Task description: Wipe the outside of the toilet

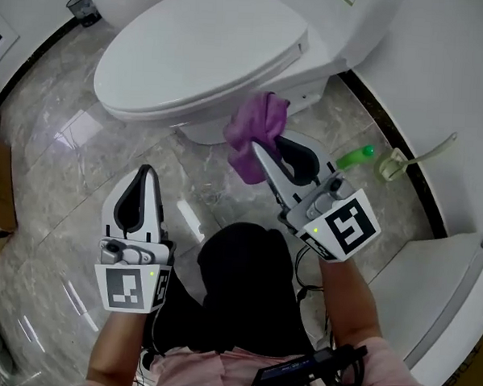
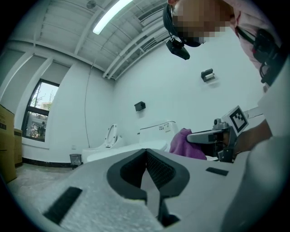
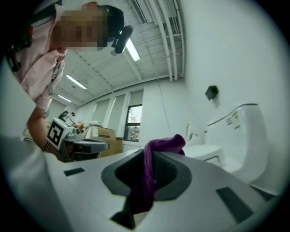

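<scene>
Right hand-held gripper (image 1: 268, 145) extended forward, pinching purple cloth (image 1: 257, 120) by toilet (image 1: 200, 57), left hand-held gripper (image 1: 146, 173) pressed together, empty, held low

white left tool (image 1: 148, 174) and right tool (image 1: 270, 149), black-lined, marker cubes (image 1: 129, 287); pink shirt (image 1: 208, 374).

Head cam sits above us and looks steeply down. Toilet (image 1: 200, 57) is at top, floor (image 1: 59, 138) around it, left gripper (image 1: 146, 173) and right gripper (image 1: 270, 145) close below. Left gripper view rides low, right over its own fingers (image 2: 161, 170), facing across the room and tilted up a bit. Right gripper view does likewise, w/ more ceiling. We get the toilet in all 3. Each gripper cam also catches the other gripper, and the left one shows the purple cloth (image 2: 181, 142) too.
</scene>
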{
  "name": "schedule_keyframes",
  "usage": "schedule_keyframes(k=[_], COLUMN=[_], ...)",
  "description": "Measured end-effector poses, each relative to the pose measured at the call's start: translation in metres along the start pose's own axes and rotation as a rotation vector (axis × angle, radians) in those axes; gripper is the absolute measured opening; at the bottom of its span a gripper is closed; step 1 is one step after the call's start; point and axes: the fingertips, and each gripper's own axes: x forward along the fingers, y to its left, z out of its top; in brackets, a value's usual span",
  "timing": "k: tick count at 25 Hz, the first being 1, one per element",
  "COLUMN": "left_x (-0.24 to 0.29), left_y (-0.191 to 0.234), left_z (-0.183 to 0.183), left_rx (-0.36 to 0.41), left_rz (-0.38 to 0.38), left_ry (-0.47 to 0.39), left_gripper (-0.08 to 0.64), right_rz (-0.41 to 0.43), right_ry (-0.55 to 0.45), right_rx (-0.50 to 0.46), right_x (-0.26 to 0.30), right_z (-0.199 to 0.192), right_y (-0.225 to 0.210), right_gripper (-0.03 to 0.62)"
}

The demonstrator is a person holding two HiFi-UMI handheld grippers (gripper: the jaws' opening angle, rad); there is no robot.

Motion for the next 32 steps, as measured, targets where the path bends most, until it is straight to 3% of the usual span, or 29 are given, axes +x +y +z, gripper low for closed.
schedule_keyframes(k=[4, 9, 18, 32], left_x=[0.029, 0.058, 0.115, 0.137], left_y=[-0.019, -0.036, -0.044, -0.056], left_z=[0.016, 0.025, 0.032, 0.036], left_rx=[0.005, -0.012, -0.034, -0.007], left_rz=[-0.036, -0.054, -0.066, -0.085], left_ry=[-0.036, -0.049, -0.07, -0.084], left_gripper=[0.008, 0.008, 0.007, 0.007], right_rz=[-0.244, -0.408, -0.502, -0.509], right_ry=[0.017, 0.089, 0.125, 0.095], right_rx=[-0.006, -0.042, -0.036, -0.019], right_x=[-0.046, -0.069, -0.062, -0.061], right_z=[0.006, -0.01, -0.024, -0.024], right_y=[-0.047, -0.078, -0.11, -0.122], right_gripper=[0.061, 0.061, 0.055, 0.055])
